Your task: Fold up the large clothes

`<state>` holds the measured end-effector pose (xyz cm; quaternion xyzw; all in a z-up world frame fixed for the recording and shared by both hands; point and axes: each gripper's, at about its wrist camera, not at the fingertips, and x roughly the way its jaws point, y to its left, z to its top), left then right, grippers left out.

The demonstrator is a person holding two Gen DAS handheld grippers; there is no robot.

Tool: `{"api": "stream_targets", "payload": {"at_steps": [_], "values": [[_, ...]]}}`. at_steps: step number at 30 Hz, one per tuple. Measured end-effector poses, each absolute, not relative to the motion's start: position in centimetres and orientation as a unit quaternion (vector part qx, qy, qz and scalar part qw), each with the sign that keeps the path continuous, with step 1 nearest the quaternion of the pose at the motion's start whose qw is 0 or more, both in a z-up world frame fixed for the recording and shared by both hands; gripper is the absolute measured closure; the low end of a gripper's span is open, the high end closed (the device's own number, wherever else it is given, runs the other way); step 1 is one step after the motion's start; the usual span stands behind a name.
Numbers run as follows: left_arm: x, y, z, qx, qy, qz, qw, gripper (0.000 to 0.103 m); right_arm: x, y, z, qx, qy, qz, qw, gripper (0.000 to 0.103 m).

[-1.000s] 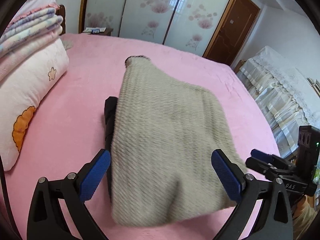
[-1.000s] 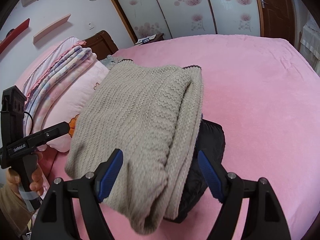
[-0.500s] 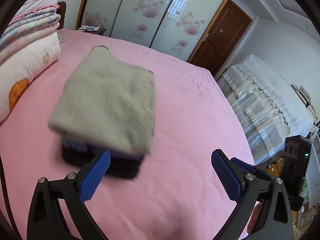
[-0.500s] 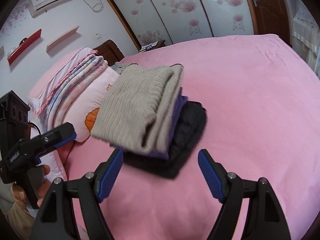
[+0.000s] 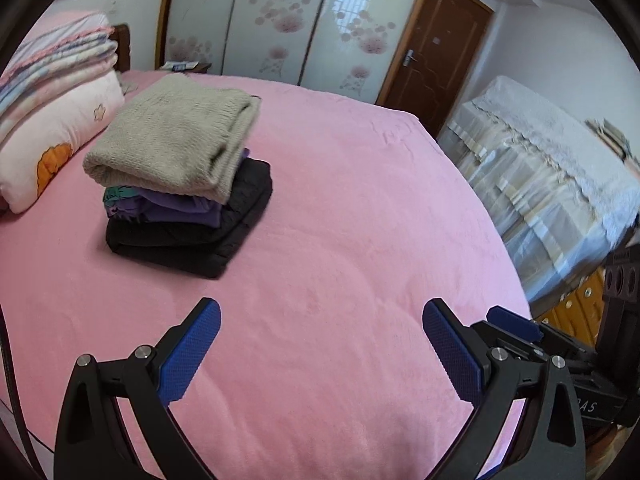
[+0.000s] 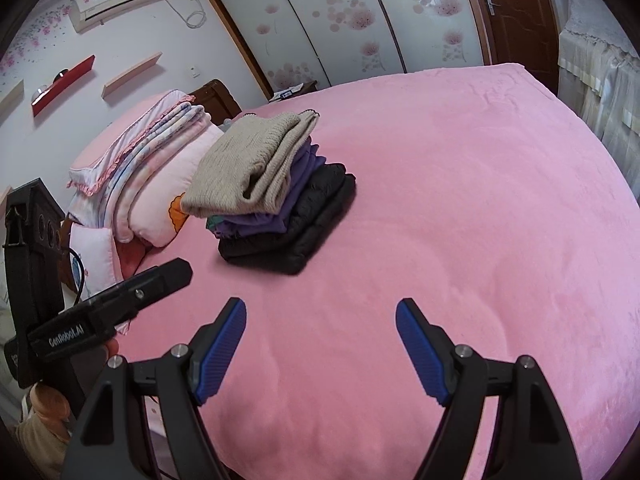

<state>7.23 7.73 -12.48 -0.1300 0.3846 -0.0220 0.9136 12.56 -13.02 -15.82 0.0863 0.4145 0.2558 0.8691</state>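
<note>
— What lay on the pink bed, and how many pieces?

— One stack of three folded garments: a beige knit sweater on top, a purple garment in the middle, a black jacket at the bottom. The stack sat toward the head of the bed, just beside the cartoon pillow, which carried a pile of folded quilts.

— And the claws?

— Two, both released and holding nothing. The left gripper hung over bare pink cover, its blue pads spread wide. The right gripper was likewise spread, well apart from the stack.

— Changed from a second before?

— Yes. Then the sweater filled the space between both sets of pads, close up. Since then both grippers had pulled back, so the whole stack showed, with open bed between it and them.

— Any containers?

— I saw none.
</note>
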Motion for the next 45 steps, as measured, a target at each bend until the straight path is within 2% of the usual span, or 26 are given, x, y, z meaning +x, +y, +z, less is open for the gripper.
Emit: {"api": "stream_targets", "payload": {"at_steps": [6, 13, 27, 45], "values": [[6.6, 4.8, -14.7, -0.116, 0.373, -0.033, 0.92, 0.002, 11.0, -15.5, -19.1, 0.095, 0.41, 0.225, 0.879, 0.025], [4.2, 3.6, -15.2, -0.107, 0.358, -0.04, 0.927, 0.002, 7.4, -16.5, -20.2, 0.097, 0.398, 0.194, 0.891, 0.025], [-7.3, 2.0, -13.5, -0.079, 0.358, 0.027, 0.93, 0.002, -3.1, -18.5, -18.7, 0.106, 0.392, 0.131, 0.905, 0.025], [-13.6, -0.8, -12.8, -0.06, 0.359, 0.043, 0.93, 0.001, -10.3, -18.9, -16.3, 0.061, 0.358, 0.117, 0.924, 0.025]]}}
